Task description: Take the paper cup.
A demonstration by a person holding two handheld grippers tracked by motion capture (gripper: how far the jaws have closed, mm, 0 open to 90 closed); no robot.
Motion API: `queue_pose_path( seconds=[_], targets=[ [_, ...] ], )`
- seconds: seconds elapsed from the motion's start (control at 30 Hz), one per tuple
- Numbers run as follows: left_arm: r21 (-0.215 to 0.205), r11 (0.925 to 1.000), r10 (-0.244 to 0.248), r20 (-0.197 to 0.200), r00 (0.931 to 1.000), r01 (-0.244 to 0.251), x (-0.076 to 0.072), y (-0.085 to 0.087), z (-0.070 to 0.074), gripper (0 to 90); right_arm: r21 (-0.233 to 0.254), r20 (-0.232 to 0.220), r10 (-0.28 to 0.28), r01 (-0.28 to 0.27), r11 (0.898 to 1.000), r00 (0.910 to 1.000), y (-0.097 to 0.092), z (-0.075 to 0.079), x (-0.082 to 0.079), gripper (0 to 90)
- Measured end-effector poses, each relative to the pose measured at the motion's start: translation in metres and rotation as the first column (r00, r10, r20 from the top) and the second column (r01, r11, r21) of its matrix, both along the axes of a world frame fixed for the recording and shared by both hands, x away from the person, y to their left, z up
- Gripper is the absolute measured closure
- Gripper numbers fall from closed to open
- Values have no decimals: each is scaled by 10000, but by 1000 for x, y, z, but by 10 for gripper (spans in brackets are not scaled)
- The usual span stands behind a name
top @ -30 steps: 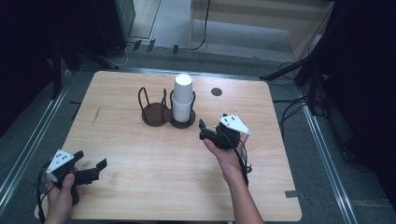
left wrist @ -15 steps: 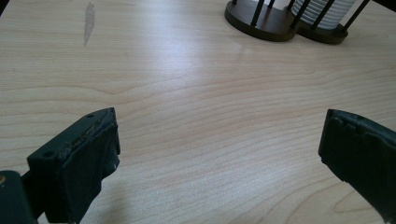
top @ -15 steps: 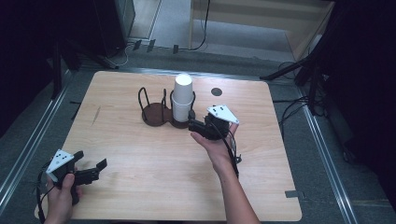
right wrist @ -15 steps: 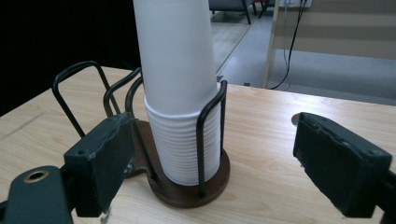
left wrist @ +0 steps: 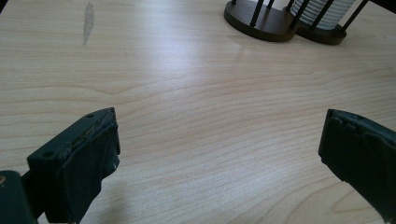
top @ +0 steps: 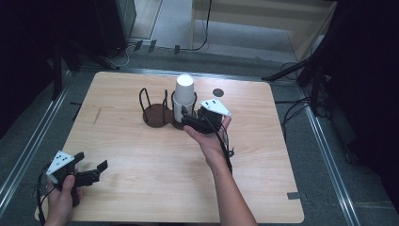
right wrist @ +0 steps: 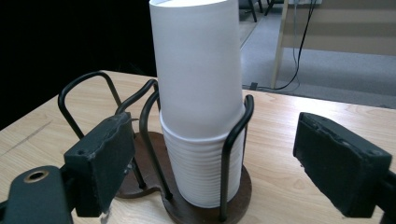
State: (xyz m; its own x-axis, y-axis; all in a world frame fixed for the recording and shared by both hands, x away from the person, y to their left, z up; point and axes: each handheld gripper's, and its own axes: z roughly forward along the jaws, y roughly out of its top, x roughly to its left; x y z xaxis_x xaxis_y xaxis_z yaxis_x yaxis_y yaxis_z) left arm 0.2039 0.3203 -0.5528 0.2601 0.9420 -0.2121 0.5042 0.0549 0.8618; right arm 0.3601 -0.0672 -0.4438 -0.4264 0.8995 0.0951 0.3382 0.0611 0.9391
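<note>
Wooden table (top: 141, 155), cup stack (right wrist: 201, 102) just ahead of open right gripper (right wrist: 224, 172)

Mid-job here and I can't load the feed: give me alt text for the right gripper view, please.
A tall stack of white paper cups stands upside down in the near ring of a dark wire holder on the wooden table, straight ahead of the right gripper. Its two black fingers stand open on either side, touching nothing; the holder's other ring behind is empty.
</note>
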Motion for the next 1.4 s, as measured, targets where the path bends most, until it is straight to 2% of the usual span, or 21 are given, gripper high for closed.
queue_pose_path(
  seconds=[0.5,0.7,0.9,1.2,1.33,1.4],
  targets=[
    [-122,9999,-15,9,10000,15,0,1,0,0,-201,-224,-88,84,9998,9997,26,-3,26,129],
    [-150,9999,-53,-10,10000,53,0,1,0,0,-233,-193,-303,298,9993,9994,32,-3,36,129],
    [-170,9998,-74,-7,10000,74,1,1,0,0,32,-425,-368,370,9993,9984,34,-3,45,132],
    [-187,9998,-111,1,9999,111,1,1,0,0,-134,-414,-590,585,9982,9974,43,-4,55,144],
    [-184,9998,-121,-11,9999,120,1,2,0,0,-226,-477,-728,718,9972,9962,45,-5,60,164],
    [-201,9997,-128,-10,9999,128,1,1,0,0,-231,-460,-773,763,9968,9959,45,-6,63,213]
  ],
)
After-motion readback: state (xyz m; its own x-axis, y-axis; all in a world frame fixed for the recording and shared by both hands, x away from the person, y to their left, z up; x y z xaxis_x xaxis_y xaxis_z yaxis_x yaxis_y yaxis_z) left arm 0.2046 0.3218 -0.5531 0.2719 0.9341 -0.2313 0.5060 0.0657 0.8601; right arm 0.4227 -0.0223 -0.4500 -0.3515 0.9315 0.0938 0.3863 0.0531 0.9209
